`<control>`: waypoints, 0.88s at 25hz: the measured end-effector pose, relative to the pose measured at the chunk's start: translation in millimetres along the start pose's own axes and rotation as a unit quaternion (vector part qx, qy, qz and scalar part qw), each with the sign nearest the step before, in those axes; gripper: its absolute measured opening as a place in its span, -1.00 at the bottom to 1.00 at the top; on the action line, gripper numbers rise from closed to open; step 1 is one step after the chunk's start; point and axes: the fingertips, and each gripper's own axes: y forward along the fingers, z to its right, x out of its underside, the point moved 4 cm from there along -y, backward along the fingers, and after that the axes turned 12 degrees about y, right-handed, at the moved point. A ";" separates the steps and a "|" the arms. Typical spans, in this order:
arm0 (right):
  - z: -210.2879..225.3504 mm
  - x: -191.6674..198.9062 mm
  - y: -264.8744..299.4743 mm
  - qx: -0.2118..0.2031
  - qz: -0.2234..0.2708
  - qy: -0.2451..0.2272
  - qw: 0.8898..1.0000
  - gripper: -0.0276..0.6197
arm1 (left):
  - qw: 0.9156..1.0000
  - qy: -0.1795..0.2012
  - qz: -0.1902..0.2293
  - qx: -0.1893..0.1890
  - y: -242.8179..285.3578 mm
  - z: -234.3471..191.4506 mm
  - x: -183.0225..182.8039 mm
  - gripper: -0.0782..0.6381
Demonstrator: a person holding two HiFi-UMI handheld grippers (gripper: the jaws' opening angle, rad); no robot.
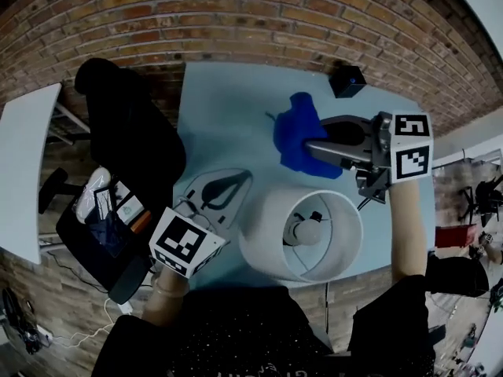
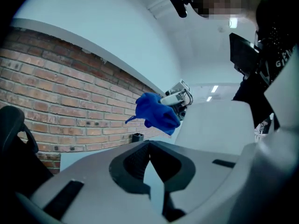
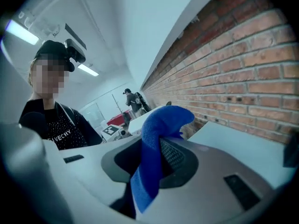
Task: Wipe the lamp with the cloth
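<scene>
The lamp (image 1: pixel 302 238) stands at the near edge of the pale blue table (image 1: pixel 220 108); I look down into its white round shade and see the bulb (image 1: pixel 307 230). My right gripper (image 1: pixel 312 147) hovers just behind the shade, shut on a blue cloth (image 1: pixel 301 138) that bunches out past its jaws. In the right gripper view the cloth (image 3: pixel 156 125) hangs between the jaws (image 3: pixel 156 141). My left gripper (image 1: pixel 247 177) sits left of the shade, jaws together and empty. From the left gripper (image 2: pixel 149 146) view, the cloth (image 2: pixel 156 111) and shade (image 2: pixel 219 125) lie ahead.
A small black box (image 1: pixel 347 80) sits at the table's far right by the brick wall (image 1: pixel 259 14). A black chair (image 1: pixel 130 132) and a bag (image 1: pixel 106 222) stand left of the table, next to a white tabletop (image 1: pixel 23 171). The lamp cord (image 1: pixel 326 301) drops off the near edge.
</scene>
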 end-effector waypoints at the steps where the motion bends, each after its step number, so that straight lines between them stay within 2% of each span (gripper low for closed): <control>1: -11.5 -5.6 -5.1 0.022 0.013 -0.003 1.000 -0.64 | 1.000 0.002 0.008 0.012 -3.0 -0.2 -3.3 -0.76; 5: -55.4 -22.1 -16.2 0.126 0.073 0.002 0.989 -0.64 | 0.997 0.011 0.033 0.070 -19.6 -3.5 -9.5 -0.76; 9: -93.7 -36.4 -7.6 0.217 0.136 0.029 0.966 -0.64 | 0.992 -0.022 0.056 0.111 -42.7 -20.9 -8.5 -0.76; 11: -109.8 -36.8 -1.2 0.276 0.152 0.037 0.948 -0.64 | 0.987 -0.029 0.060 0.146 -48.6 -25.9 -11.8 -0.76; 13: -127.3 -31.0 8.1 0.327 0.162 0.045 0.930 -0.64 | 0.982 -0.017 0.066 0.175 -54.0 -28.6 -17.0 -0.76; 17: -157.9 -16.1 29.1 0.389 0.182 0.062 0.901 -0.64 | 0.972 -0.005 0.082 0.219 -62.4 -24.1 -26.5 -0.76; 20: -169.3 -15.2 43.1 0.432 0.212 0.073 0.874 -0.64 | 0.968 0.006 0.094 0.234 -63.8 -21.5 -38.5 -0.76; 22: -167.9 -15.6 51.4 0.474 0.219 0.071 0.850 -0.64 | 0.967 0.014 0.098 0.233 -64.1 -23.6 -45.9 -0.76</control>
